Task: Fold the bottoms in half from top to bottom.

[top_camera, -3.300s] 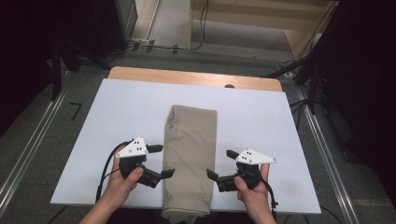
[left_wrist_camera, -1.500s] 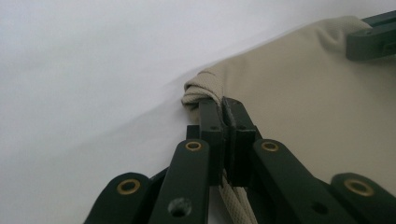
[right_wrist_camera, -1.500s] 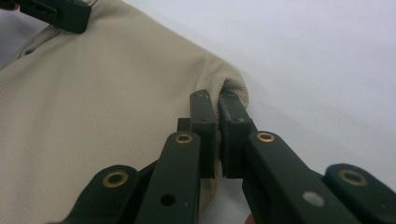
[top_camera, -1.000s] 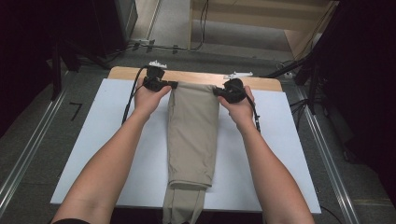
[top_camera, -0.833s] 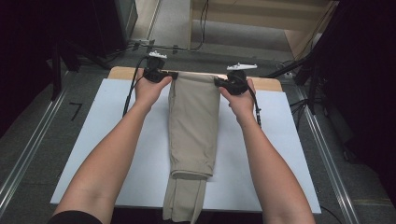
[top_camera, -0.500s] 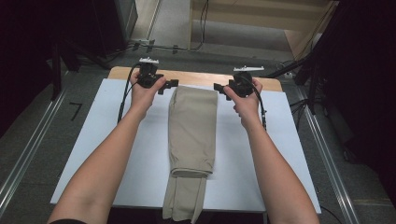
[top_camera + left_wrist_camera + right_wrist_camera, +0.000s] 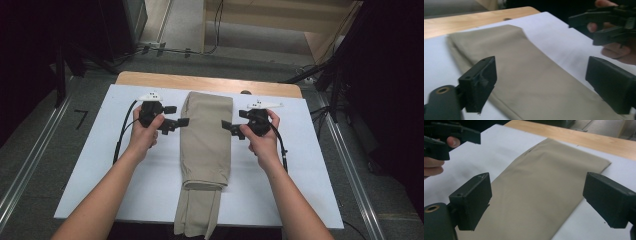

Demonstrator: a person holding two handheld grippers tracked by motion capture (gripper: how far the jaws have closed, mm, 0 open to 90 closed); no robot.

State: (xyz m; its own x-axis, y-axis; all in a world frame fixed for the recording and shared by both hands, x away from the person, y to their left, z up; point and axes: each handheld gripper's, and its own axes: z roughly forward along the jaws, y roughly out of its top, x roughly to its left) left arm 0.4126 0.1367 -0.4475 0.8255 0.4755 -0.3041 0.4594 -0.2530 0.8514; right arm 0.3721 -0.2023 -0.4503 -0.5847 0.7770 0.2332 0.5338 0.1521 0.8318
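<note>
Both grippers flank folded beige cloth trousers (image 7: 206,142) on my table | left gripper (image 7: 174,120) jaws just spread, empty | right gripper (image 7: 233,125) likewise

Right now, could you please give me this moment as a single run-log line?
left gripper: open, jaws just opened, nothing between | right gripper: open, jaws just opened, nothing between | folded khaki trousers: flat on white board, legs overhanging near edge
</note>
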